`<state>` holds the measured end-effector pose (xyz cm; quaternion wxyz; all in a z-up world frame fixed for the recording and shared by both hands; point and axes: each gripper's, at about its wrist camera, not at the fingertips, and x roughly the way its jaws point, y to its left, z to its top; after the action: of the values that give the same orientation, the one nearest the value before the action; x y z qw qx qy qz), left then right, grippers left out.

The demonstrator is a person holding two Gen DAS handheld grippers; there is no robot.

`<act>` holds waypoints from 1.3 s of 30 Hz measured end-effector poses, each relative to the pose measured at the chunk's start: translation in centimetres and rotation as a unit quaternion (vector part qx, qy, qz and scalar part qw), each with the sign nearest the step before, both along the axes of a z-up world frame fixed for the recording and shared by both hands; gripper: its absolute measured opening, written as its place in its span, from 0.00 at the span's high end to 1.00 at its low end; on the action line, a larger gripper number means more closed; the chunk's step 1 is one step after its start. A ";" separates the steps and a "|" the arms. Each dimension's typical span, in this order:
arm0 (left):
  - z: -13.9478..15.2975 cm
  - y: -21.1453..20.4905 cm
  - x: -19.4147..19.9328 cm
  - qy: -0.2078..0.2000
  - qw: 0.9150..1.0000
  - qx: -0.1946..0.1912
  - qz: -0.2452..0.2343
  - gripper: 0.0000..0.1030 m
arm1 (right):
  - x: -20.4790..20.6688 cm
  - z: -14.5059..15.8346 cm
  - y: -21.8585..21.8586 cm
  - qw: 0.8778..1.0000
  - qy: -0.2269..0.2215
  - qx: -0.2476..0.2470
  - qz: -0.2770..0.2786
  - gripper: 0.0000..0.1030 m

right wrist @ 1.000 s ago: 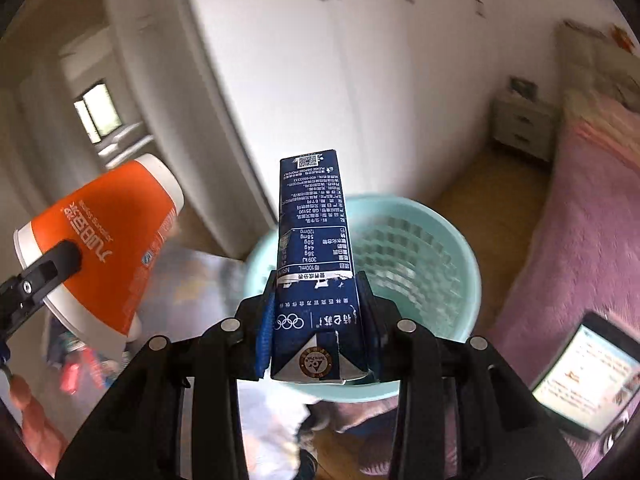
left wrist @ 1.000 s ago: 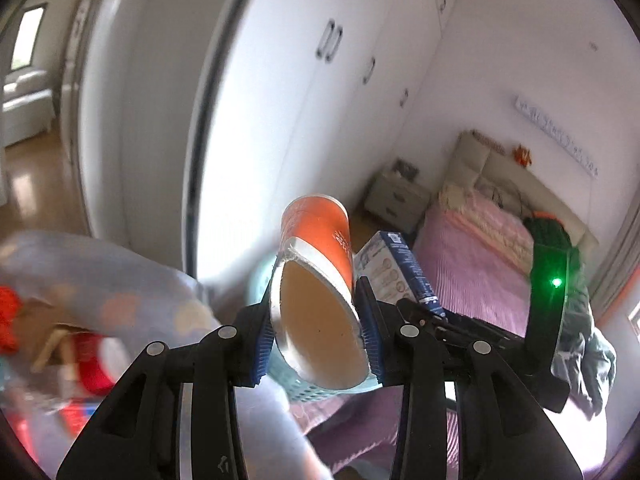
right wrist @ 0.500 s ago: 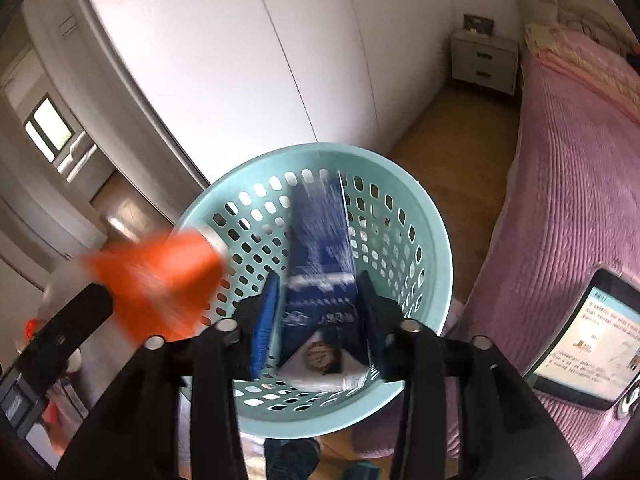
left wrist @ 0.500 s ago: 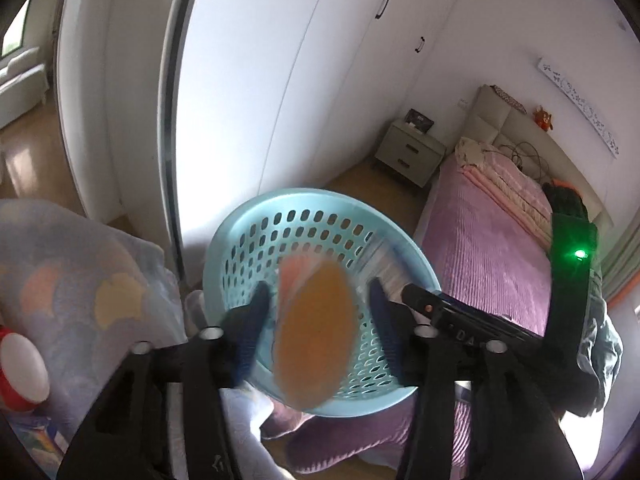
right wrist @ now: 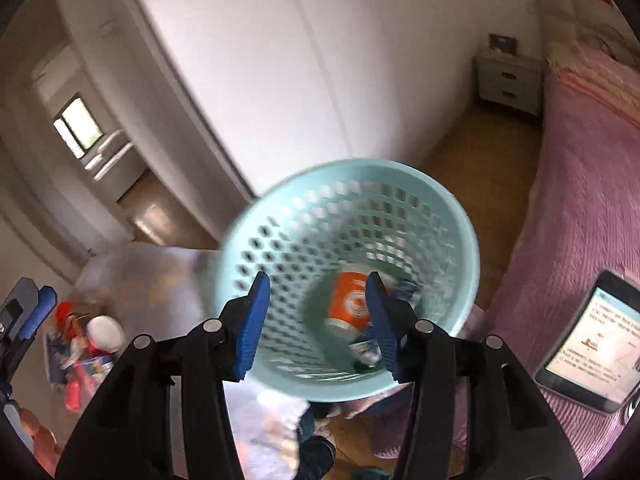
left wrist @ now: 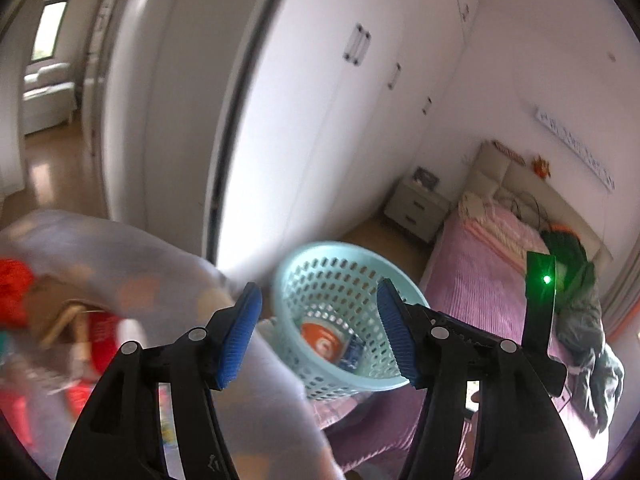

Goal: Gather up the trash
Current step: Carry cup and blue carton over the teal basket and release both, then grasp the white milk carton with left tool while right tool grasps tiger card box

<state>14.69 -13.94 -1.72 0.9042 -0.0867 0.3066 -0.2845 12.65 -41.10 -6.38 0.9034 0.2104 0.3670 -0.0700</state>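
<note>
A light blue perforated basket (left wrist: pixel 320 272) (right wrist: pixel 280 248) stands below both grippers. An orange paper cup (left wrist: pixel 322 340) (right wrist: pixel 350 306) lies in its bottom. A dark blue milk carton (left wrist: pixel 352 354) (right wrist: pixel 406 292) lies beside the cup, partly hidden by my right finger. My left gripper (left wrist: pixel 320 332) is open and empty above the basket. My right gripper (right wrist: pixel 318 322) is open and empty above the basket too. The left gripper's blue pads (right wrist: pixel 38 312) show at the left edge of the right wrist view.
A table with a pale patterned cloth (left wrist: pixel 140 280) holds red packaging and other litter (right wrist: pixel 86 344) at the left. A bed with a purple cover (right wrist: pixel 580 200) and a phone (right wrist: pixel 588 352) lies at the right. White wardrobes (left wrist: pixel 320 120) stand behind.
Both grippers opened. The orange cup and the blue carton dropped from them into the basket and now lie at its bottom.
</note>
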 end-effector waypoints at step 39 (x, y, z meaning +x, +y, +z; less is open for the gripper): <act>-7.1 30.4 1.6 0.071 0.967 0.121 0.214 0.24 | 3.2 -4.0 25.8 0.949 0.030 -0.031 0.311 0.52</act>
<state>16.28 16.43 -8.79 0.9235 -0.0600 0.3769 -0.0386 15.84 -15.25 -10.36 0.8748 0.0552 0.4392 0.1968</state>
